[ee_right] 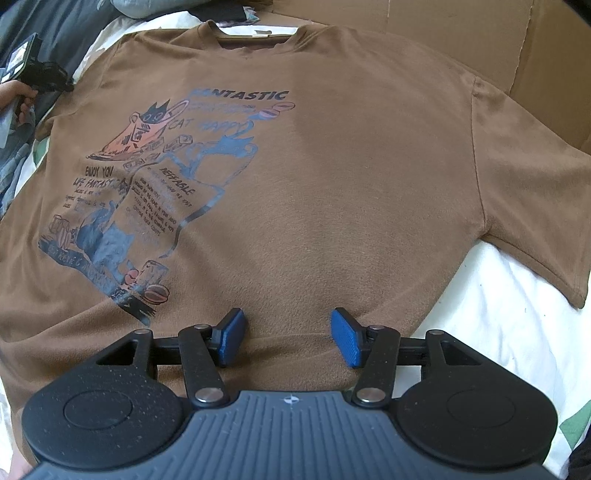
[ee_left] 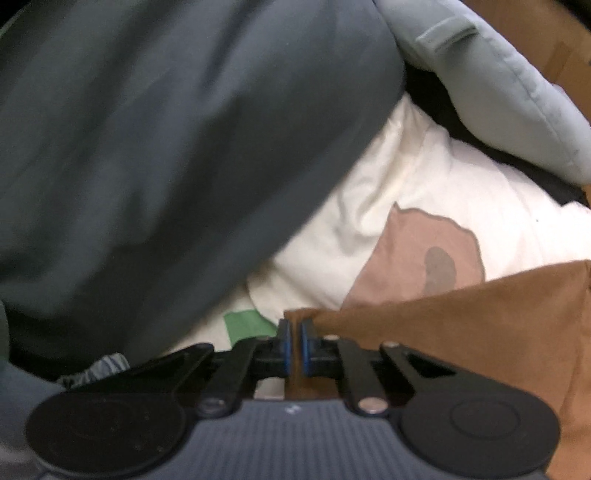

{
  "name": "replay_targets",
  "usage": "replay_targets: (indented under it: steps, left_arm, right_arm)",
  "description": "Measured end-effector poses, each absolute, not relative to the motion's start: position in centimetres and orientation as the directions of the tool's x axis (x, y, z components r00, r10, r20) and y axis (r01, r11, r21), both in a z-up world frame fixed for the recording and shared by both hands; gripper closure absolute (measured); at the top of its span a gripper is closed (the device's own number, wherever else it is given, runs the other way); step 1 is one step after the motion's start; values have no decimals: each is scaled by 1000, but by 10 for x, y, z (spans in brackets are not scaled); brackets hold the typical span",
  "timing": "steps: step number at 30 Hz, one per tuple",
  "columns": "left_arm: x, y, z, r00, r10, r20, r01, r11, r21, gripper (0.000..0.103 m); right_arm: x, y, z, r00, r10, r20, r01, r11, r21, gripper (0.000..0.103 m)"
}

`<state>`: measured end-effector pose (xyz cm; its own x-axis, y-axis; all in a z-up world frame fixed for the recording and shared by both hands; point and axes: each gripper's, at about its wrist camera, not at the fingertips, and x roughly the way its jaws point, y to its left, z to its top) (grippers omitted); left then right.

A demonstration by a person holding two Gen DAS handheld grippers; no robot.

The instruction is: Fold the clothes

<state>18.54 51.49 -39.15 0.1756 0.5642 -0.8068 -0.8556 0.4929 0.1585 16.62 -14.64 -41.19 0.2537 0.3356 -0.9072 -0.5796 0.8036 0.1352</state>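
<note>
brown tee spread flat, left gripper pinching its edge

shirt status first: the brown t-shirt (ee_right: pixel 332 184) is lying face up and mostly flat on a white sheet (ee_right: pixel 498 314), collar at the far end, hem close to the right wrist camera. the print (ee_right: pixel 155 184) with cats and blue lettering sits on the left half of that view. one short sleeve (ee_right: pixel 535 221) sticks out to the right over the sheet. cardboard (ee_right: pixel 480 40) runs along the far side behind the collar.

right gripper (ee_right: pixel 288 338) hovers low over the hem area with its jaws wide apart, blue pads (ee_right: pixel 232 338) angled outward, nothing between them. can't tell if the tips actually touch the fabric.

left gripper (ee_left: pixel 294 347) has its jaws pulled nearly together on a corner of the brown fabric (ee_left: pixel 461 325), a thin fold of it sitting between the blue pads. from that camera you also get a big blurry dark grey cloth (ee_left: pixel 166 147) filling the upper left, a pale blue padded thing (ee_left: pixel 498 92) at the top right, and the white sheet with a pinkish patch (ee_left: pixel 417 254) and a green patch (ee_left: pixel 245 325).

in the right wrist view, far left, a hand (ee_right: pixel 22 99) grips the black handle of the other gripper, next to more dark clothing (ee_right: pixel 55 33).
</note>
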Motion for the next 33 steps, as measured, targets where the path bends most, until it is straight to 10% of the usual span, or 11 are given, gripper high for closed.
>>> replay_targets:
  steps: [7,33]
  left_arm:
    - [176,498,-375,216,563,-797,-843,519,138,63]
    - [65,303,-382,323,270,-907,-743,665,-66,52]
  right_arm:
    - [166,-148,-412,255,347,-903,-579,802,145,44]
    - [164,-219,-396,294,387,-874,-393,883,259,45]
